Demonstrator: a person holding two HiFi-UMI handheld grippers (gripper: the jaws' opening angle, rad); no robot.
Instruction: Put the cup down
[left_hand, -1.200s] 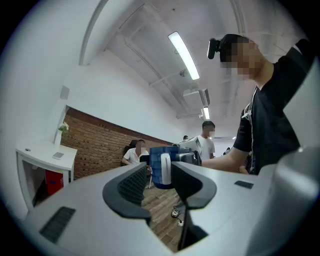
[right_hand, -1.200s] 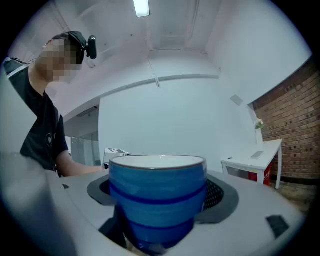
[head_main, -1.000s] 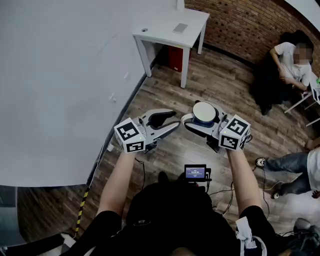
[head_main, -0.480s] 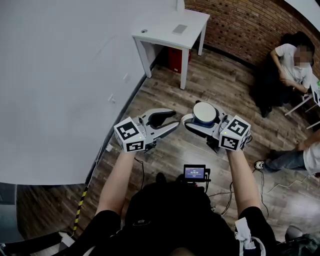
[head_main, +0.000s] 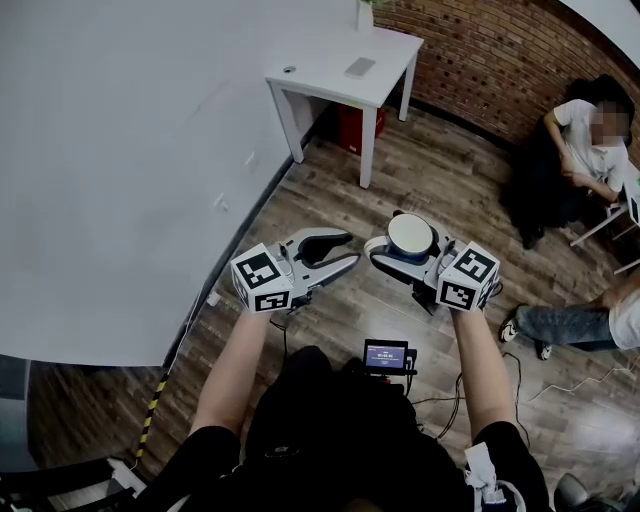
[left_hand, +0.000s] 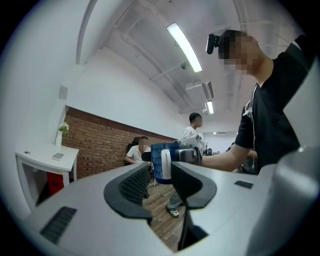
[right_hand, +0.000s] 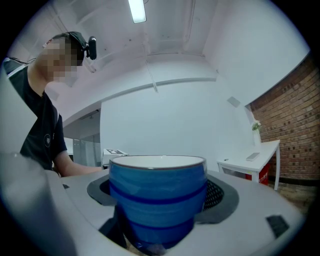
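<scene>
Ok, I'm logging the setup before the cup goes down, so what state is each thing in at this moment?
cup: upright, looks empty, held above the floor.
right gripper: shut on the cup, jaws wide around its sides.
left gripper: open, nothing between its jaws.
white table: standing by the brick wall, small items on top.
</scene>
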